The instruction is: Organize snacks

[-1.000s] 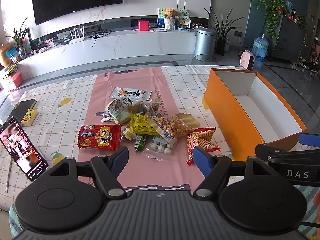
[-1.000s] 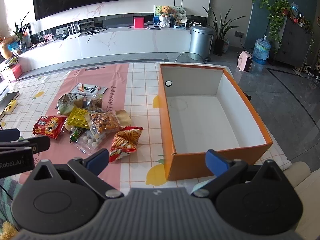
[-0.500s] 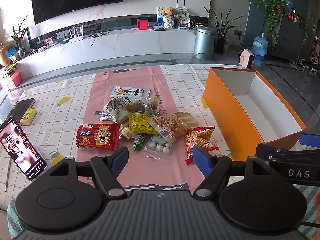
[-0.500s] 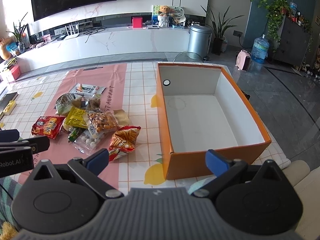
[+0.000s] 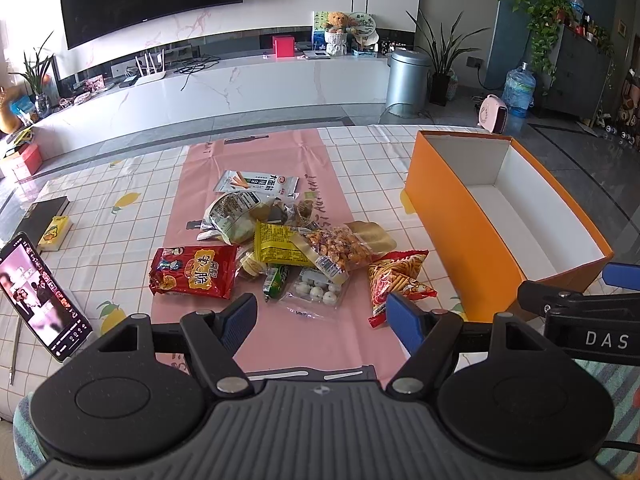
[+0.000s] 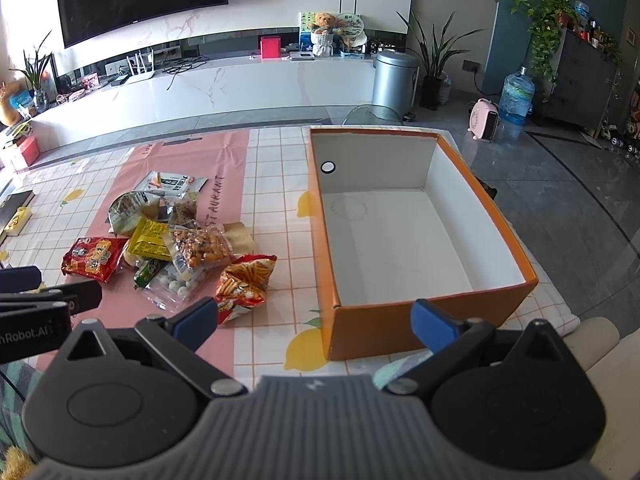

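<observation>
Snack pile on table, L of empty box; both grippers spread, holding nothing.

Pile (image 5: 280,248) lies fwd of left gripper (image 5: 320,316), which is nearer; right gripper (image 6: 314,318) faces the box (image 6: 432,322) near wall. Chip bag (image 6: 244,284) is nearest the box, long axis fwd-back. Count approx.: 1 box, 0 snacks inside, abt 10 packets on table (image 5: 120,216), some overlapping. 1 phone (image 5: 40,296) at far L.

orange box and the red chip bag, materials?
Orange box: looks like cardboard, matte orange outside, white inside; thin folded walls and a creased corner suggest it. Red chip bag: probably printed plastic film, glossy; it wrinkles and catches glare.
</observation>
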{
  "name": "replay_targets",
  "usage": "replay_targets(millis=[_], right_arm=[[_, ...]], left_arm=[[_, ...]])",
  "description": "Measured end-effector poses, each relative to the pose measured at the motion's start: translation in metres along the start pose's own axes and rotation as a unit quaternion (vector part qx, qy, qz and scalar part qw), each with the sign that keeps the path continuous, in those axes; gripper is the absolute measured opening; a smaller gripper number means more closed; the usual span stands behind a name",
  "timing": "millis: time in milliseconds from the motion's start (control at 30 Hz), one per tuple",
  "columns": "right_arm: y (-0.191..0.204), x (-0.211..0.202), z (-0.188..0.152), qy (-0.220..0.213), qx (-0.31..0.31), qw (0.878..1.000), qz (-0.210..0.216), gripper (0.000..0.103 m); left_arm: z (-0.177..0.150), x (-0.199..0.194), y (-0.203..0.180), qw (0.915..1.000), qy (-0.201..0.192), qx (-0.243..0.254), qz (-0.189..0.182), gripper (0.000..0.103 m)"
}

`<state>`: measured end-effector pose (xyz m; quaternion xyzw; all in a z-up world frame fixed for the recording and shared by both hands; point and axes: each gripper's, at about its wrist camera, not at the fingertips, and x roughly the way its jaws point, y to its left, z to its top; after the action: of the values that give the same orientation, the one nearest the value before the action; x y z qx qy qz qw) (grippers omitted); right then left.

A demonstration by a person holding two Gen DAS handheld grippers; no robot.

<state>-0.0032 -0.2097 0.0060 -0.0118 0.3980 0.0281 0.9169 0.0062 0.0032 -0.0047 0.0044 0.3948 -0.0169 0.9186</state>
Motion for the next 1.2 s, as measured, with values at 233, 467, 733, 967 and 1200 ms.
replay_targets(millis=[233, 467, 733, 967, 1200], right_arm=[[0.0002, -0.0004, 0.0, -0.001, -0.001, 1.0, 0.0, 0.099], [0.0001, -0.0006, -0.0007, -0.002, 0.0, 1.0, 0.001, 0.099], [0.0012, -0.0006, -0.0013, -0.002, -0.002, 1.0, 0.002, 0.099], [0.0041, 0.0001, -0.0012, -0.001, -0.004, 1.0, 0.004, 0.099], [0.008, 0.0033, 0.0, -0.005, -0.006, 1.0, 0.008, 0.099]], left_arm=[[-0.0002, 0.0007, -0.0002, 1.0, 0.002, -0.001, 0.0, 0.087], [0.0001, 0.0007, -0.0004, 1.0, 0.003, -0.001, 0.0, 0.087], [0.0002, 0.0005, -0.0001, 1.0, 0.003, -0.002, 0.0, 0.087], [0.0005, 0.0012, 0.0008, 1.0, 0.003, -0.002, -0.001, 0.087], [0.0019, 0.0027, 0.004, 1.0, 0.006, 0.003, -0.002, 0.087]])
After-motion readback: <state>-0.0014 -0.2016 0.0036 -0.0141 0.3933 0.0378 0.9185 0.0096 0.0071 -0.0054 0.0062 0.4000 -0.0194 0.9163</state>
